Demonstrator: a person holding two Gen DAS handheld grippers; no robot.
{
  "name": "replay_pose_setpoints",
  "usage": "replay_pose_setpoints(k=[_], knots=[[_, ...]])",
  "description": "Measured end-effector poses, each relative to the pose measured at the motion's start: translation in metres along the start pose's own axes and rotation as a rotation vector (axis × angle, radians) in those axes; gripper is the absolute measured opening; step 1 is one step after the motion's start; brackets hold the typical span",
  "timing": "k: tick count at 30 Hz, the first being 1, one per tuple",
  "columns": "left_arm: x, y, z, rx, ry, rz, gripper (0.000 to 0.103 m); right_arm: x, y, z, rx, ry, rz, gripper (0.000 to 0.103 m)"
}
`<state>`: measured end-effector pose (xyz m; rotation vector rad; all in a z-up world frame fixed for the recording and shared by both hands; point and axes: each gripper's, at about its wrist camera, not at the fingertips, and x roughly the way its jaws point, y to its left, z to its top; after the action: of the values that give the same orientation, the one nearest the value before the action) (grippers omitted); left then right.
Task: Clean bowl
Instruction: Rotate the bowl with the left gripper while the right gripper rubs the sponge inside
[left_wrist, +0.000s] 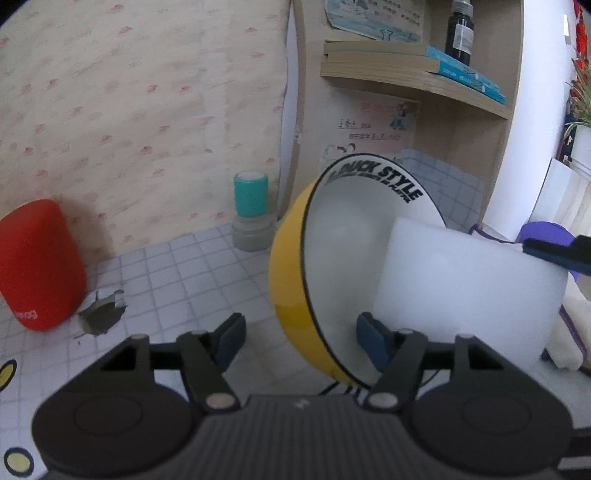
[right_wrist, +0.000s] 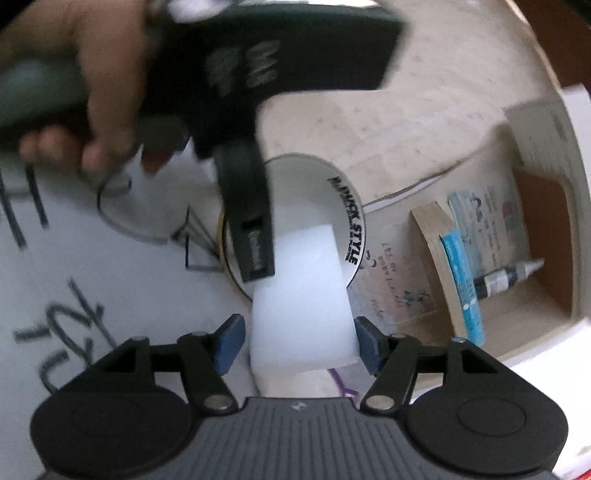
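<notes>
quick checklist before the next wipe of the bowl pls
1. Bowl tipped on its side, opening toward the sponge: ok.
2. Left hand-held gripper straddles the bowl's rim; firm pinch: cannot tell.
3. Sponge sits between the right hand-held gripper pads; left pad shows a gap: not ok.
4. Sponge tip inside the bowl: ok.
5. Dirt left in the bowl: cannot tell.

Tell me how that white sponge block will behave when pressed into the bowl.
The sponge looks like soft foam, so it probably squashes and feels light. Only the right pad seems to touch it, so it may slip. The bowl is glossy and tilted, likely slippery.
</notes>
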<state>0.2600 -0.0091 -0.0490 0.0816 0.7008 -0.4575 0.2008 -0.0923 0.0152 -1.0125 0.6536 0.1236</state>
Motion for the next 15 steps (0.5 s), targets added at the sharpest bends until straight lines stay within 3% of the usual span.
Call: replay_pose_setpoints(k=[7,15], knots=[[-0.001,-0.006,-0.002,0.015,0.002,0.004,0.070,-0.005,-0.021,-0.018,0.343,-0.082,0.208,0.063],[-0.001,-0.006,-0.003,0.017,0.002,-0.002,0.071,-0.008,-0.029,-0.032,0.526,-0.123,0.311,0.063]])
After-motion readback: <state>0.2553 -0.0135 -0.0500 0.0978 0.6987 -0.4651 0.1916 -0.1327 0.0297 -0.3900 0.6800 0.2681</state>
